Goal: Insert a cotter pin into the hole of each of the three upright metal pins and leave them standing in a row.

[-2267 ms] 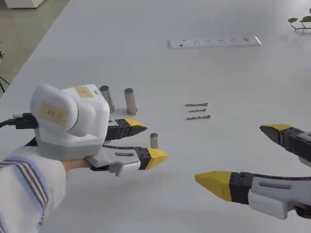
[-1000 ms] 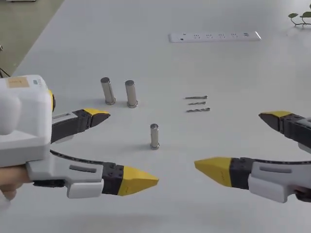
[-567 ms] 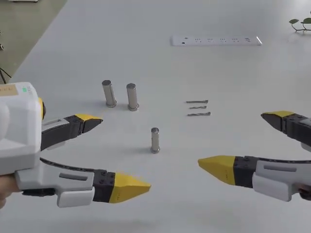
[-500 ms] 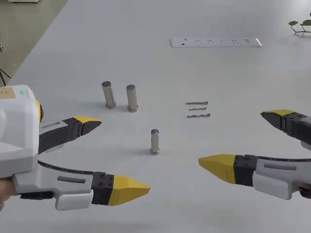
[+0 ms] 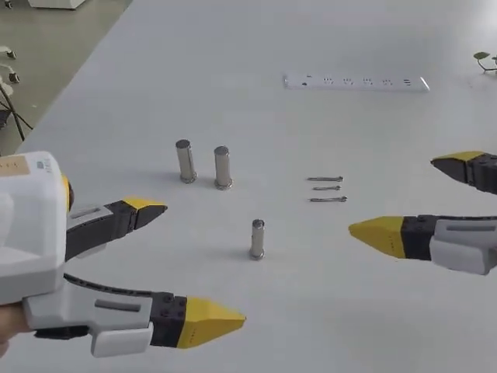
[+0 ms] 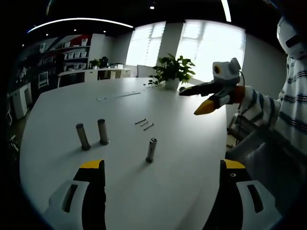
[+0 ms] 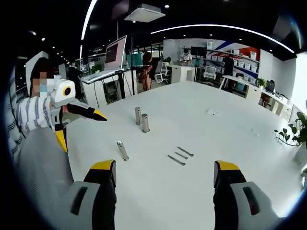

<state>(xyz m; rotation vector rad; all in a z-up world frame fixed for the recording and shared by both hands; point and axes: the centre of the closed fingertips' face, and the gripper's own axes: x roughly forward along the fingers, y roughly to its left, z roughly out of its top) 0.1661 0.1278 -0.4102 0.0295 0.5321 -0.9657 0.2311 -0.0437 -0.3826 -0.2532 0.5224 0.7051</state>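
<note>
Three upright metal pins stand on the white table: two side by side at the back [image 5: 185, 161] [image 5: 223, 167], one alone nearer me [image 5: 257, 238]. The same pins appear in the left gripper view [image 6: 82, 136] [image 6: 102, 132] [image 6: 151, 150] and the right gripper view [image 7: 138, 116] [image 7: 144, 123] [image 7: 123, 150]. Three cotter pins [image 5: 326, 189] [image 6: 144, 123] [image 7: 180, 155] lie flat to the right of the metal pins. My left gripper [image 5: 183, 264] is open and empty at the near left. My right gripper [image 5: 419, 198] is open and empty at the right, beyond the cotter pins.
A white power strip [image 5: 356, 81] lies at the far side of the table. A potted plant [image 6: 171, 73] stands at the table's far end. Desks and chairs [image 7: 158, 71] stand beyond the table. A leaf sprig [image 5: 485, 61] sits at the far right.
My left gripper has drawn back from the lone pin toward the near left, leaving it standing. The right gripper has lifted and shifted right. The head camera has shifted a little.
</note>
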